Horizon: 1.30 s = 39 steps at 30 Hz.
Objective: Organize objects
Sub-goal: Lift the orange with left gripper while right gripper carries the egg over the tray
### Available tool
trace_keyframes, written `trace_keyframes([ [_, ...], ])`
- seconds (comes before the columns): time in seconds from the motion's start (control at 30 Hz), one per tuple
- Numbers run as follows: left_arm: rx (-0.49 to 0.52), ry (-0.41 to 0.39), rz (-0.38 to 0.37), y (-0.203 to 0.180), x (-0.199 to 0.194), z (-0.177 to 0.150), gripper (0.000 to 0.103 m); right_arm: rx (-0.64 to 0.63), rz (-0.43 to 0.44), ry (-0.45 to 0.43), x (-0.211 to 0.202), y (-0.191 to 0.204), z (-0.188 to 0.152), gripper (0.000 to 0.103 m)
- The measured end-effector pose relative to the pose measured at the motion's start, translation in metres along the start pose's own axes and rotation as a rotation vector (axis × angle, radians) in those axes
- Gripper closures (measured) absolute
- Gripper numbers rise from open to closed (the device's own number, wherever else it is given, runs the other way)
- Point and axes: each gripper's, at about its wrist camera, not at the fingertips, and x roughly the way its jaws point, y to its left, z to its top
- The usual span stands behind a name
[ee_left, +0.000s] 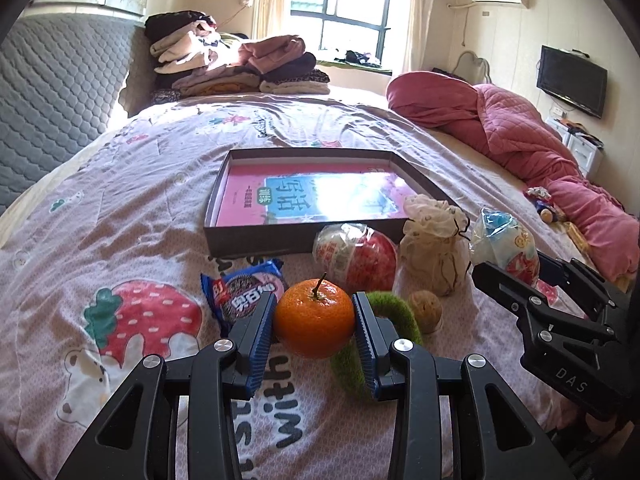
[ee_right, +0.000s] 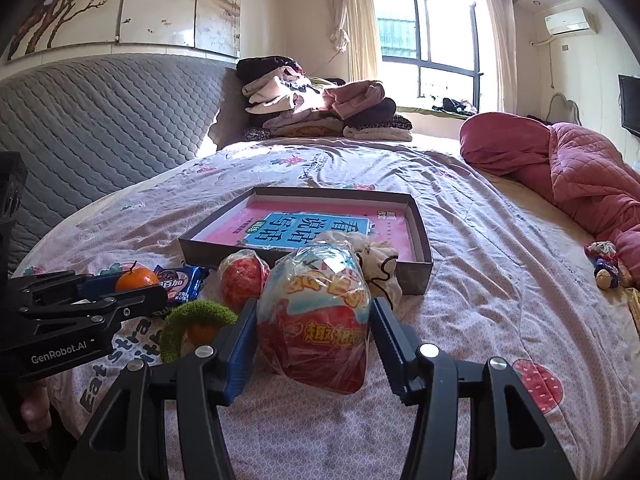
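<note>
Blue-padded fingers of the left hand-held gripper (ee_left: 314,320) press both flanks of the tangerine (ee_left: 313,318), grasping it at its widest girth just above the bed (ee_left: 120,208); firm-skinned, light and squashable, I reckon it wants only a gentle squeeze. Over on the right, the right hand-held gripper (ee_right: 314,336) straddles a plastic-wrapped toy egg (ee_right: 314,316) with its jaws spread and a small gap on the right side, so released for now. That crinkly film looks slippery; mid-belly seems the safest hold. Behind them wait a green ring (ee_left: 396,312), a cookie packet (ee_left: 244,290), a walnut (ee_left: 426,310), a cloth pouch (ee_left: 434,252) and the shallow box (ee_left: 248,236) with a pink book inside
</note>
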Motion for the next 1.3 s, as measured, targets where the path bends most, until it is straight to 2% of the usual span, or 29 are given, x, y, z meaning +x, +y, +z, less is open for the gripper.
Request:
trace_keyframes([
  [0.57, 0.041, -0.036, -0.001, -0.008, 0.021, 0.041, 0.064, -0.016, -0.024, -0.043, 0.014, -0.009, 0.022, 0.048],
  [0.93, 0.026, -0.033, 0.007, 0.002, 0.035, 0.06, 0.064, -0.034, -0.014, -0.073, 0.025, -0.009, 0.04, 0.048],
  [1.3, 0.023, -0.068, 0.012, 0.009, 0.045, 0.087, 0.064, -0.049, -0.011, -0.083, 0.039, -0.011, 0.056, 0.048],
])
